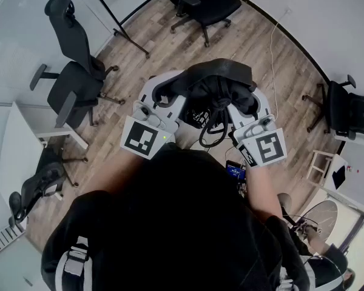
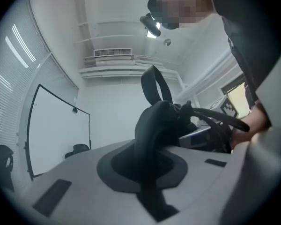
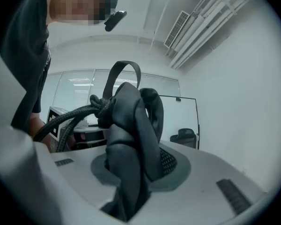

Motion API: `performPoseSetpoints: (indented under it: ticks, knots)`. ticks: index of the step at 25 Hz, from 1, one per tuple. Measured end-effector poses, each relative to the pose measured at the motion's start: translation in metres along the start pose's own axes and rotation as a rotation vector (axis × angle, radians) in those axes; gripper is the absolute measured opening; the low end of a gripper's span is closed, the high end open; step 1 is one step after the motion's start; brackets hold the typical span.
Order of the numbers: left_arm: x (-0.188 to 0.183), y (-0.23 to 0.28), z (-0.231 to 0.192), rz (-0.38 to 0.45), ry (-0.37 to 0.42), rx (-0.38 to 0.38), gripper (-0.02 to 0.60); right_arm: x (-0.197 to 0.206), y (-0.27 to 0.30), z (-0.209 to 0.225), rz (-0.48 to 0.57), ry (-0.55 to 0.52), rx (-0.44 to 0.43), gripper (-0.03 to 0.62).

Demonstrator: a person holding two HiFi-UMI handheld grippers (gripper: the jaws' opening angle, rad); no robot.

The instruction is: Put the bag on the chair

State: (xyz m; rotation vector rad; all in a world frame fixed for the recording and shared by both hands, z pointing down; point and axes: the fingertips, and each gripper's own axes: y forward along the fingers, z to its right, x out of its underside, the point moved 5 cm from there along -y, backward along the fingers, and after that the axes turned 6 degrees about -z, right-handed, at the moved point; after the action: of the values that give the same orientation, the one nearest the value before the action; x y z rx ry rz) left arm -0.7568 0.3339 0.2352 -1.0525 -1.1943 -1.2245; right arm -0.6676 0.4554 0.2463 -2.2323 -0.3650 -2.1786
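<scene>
In the head view I hold a black bag (image 1: pixel 215 86) up in front of my chest, bunched between both grippers. Its fabric is pinched on the left side by my left gripper (image 1: pixel 170 94), and the left gripper view shows a fold of the bag (image 2: pixel 152 125) clamped in the left gripper (image 2: pixel 150 177). My right gripper (image 1: pixel 241 102) grips the right side. In the right gripper view a thick twist of the bag (image 3: pixel 129 130) fills the right gripper (image 3: pixel 131 186). Black cords (image 1: pixel 212 132) dangle below the bag. The nearest black office chair (image 1: pixel 76 80) stands on the floor to the left.
More black office chairs stand at the top (image 1: pixel 206 5), right (image 1: pixel 346 111) and lower left (image 1: pixel 39 183). A whiteboard stand (image 1: pixel 124 26) is at the upper left, a white table (image 1: pixel 18 144) on the left. A white cable (image 1: pixel 273 59) runs over the wood floor.
</scene>
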Motion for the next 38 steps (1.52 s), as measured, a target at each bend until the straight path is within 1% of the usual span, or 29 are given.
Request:
performPoseSetpoints:
  ticks: [7, 12, 16, 20, 24, 27, 32, 38]
  knots:
    - [-0.005, 0.017, 0.028, -0.005, -0.009, -0.021, 0.038, 0.004, -0.024, 0.020, -0.007, -0.002, -0.014, 0.107]
    - [-0.004, 0.034, 0.046, -0.013, -0.015, -0.032, 0.037, 0.012, -0.037, 0.039, -0.016, 0.001, -0.041, 0.109]
    - [-0.001, 0.051, 0.048, -0.013, -0.038, -0.035, 0.038, 0.016, -0.035, 0.057, -0.027, 0.004, -0.063, 0.109]
    - [0.003, 0.078, 0.042, -0.012, -0.029, -0.021, 0.038, 0.021, -0.025, 0.083, -0.035, 0.016, -0.061, 0.109]
    - [0.005, 0.117, 0.028, 0.002, -0.006, -0.012, 0.038, 0.024, -0.009, 0.119, -0.026, 0.024, -0.040, 0.109]
    - [0.008, 0.153, 0.010, -0.002, -0.006, -0.006, 0.037, 0.024, 0.011, 0.152, -0.030, 0.022, -0.032, 0.109]
    - [0.010, 0.213, -0.035, -0.003, -0.009, 0.016, 0.038, 0.018, 0.059, 0.205, -0.039, 0.024, -0.007, 0.109]
    - [0.012, 0.281, -0.096, -0.013, -0.022, 0.061, 0.038, 0.007, 0.121, 0.266, -0.051, 0.028, 0.020, 0.108]
